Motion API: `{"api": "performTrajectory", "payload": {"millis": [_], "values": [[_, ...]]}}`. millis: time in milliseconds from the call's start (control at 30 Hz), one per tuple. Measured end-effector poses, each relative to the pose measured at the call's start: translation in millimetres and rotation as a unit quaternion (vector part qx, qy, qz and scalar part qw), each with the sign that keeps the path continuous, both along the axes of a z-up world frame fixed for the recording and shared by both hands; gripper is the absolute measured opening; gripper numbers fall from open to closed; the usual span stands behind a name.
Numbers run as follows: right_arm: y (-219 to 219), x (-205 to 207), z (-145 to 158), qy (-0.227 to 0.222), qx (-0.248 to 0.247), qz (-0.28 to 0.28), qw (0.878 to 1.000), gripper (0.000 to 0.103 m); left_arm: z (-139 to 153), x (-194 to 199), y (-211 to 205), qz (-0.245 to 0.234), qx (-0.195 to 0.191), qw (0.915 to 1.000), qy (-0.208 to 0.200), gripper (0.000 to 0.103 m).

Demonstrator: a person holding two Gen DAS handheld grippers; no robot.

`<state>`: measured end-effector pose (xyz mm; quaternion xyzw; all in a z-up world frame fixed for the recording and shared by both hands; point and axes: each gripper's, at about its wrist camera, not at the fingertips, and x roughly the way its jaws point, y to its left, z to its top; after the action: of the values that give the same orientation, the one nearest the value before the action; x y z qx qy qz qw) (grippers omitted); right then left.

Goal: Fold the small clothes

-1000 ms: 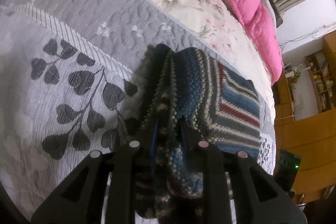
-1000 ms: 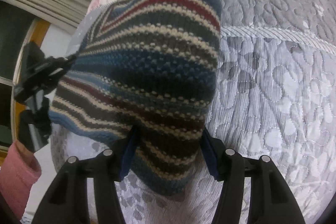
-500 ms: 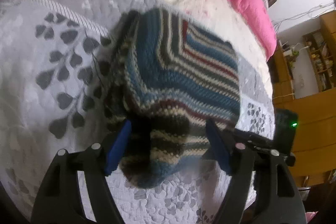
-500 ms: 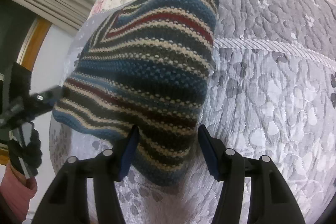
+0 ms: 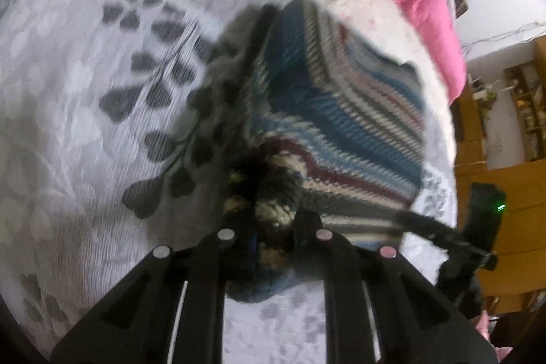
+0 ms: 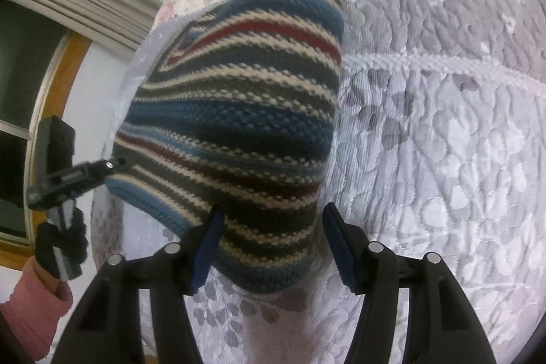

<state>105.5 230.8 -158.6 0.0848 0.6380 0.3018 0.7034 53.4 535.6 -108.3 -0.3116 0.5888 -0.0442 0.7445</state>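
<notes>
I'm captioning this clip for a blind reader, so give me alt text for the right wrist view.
The right hand-held gripper stands open around the near edge of a striped knit garment lying on a grey quilted bedspread. At far left, the left hand-held gripper meets the garment's side, held by a gloved hand.

Left gripper [image 5: 273,234] clamped tight on fabric; right gripper [image 6: 273,241] wide apart.

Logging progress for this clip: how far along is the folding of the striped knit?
Done: the striped knit garment already lies doubled into a compact stack on the grey quilted bedspread. In hand: the left gripper is shut on a bunched edge of it, while the right gripper stands open around the near corner. Left: laying that bunched edge flat and letting go. No other clothes show.
</notes>
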Motion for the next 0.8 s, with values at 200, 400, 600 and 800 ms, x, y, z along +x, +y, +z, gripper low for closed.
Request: {"api": "performTrajectory", "payload": {"millis": [200, 400, 600, 800], "values": [[11, 0, -22, 0.006, -0.035, 0.003, 0.999, 0.063, -24, 2, -7, 0.003, 0.016, 0.9999, -0.003, 0.018], [11, 2, -30, 0.010, -0.035, -0.001, 0.999, 0.066, -26, 3, -4, -0.001, 0.008, 1.0000, -0.005, 0.020], [19, -1, -31, 0.005, -0.035, 0.002, 0.999, 0.067, -26, 3, -5, 0.002, 0.005, 1.0000, -0.004, 0.027], [0, 6, -2, -0.022, -0.023, -0.005, 0.999, 0.067, 5, 3, 1, -0.001, -0.013, 0.9997, -0.021, 0.041]]}}
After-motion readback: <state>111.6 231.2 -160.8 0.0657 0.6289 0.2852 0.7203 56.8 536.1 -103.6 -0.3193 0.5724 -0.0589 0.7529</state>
